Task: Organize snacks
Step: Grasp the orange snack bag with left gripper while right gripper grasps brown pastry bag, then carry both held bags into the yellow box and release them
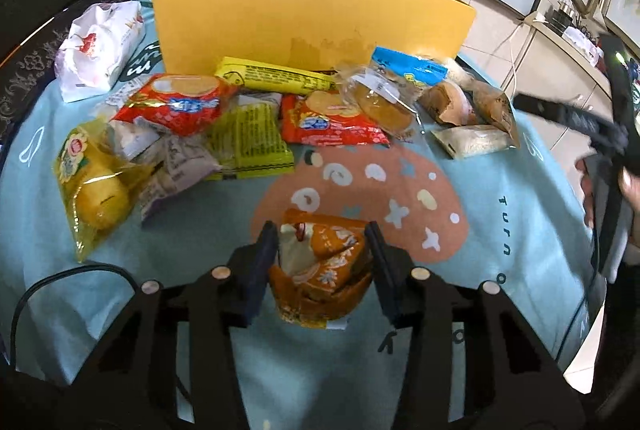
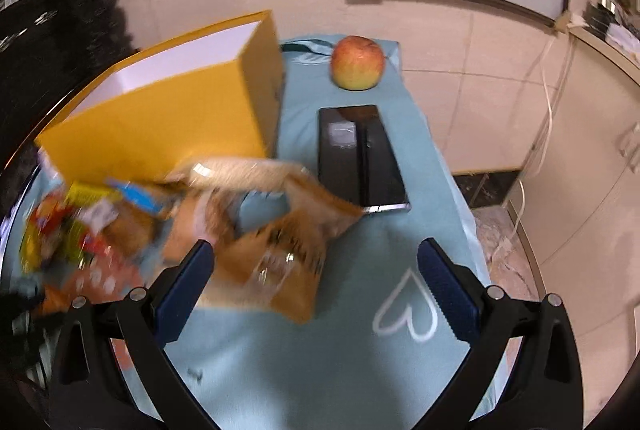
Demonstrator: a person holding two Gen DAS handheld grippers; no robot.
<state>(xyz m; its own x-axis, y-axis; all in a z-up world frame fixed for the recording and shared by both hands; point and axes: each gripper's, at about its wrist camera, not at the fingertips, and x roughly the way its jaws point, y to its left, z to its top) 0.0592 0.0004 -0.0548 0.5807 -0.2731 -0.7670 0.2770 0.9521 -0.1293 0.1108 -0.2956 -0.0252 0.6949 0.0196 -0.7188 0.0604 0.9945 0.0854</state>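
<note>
In the left wrist view my left gripper [image 1: 322, 234] is shut on an orange snack packet [image 1: 320, 270], both pads pressing its sides just above the blue cloth [image 1: 500, 230]. Behind it lies a heap of snacks: two red packets [image 1: 180, 102], a yellow bar [image 1: 276, 74], a yellow cake bag [image 1: 96, 186] and brown packets [image 1: 472, 102]. An open yellow box [image 1: 312, 18] stands at the back. My right gripper [image 2: 316, 254] is open and holds nothing; a blurred brown packet [image 2: 276, 254] lies just ahead of its left finger.
A white bag [image 1: 100, 46] lies left of the box. An apple [image 2: 357, 63] and a flat black device [image 2: 360, 158] sit to the right of the yellow box [image 2: 160, 118]. A black cable [image 1: 60, 282] runs along the near left. The table edge drops to tiled floor on the right.
</note>
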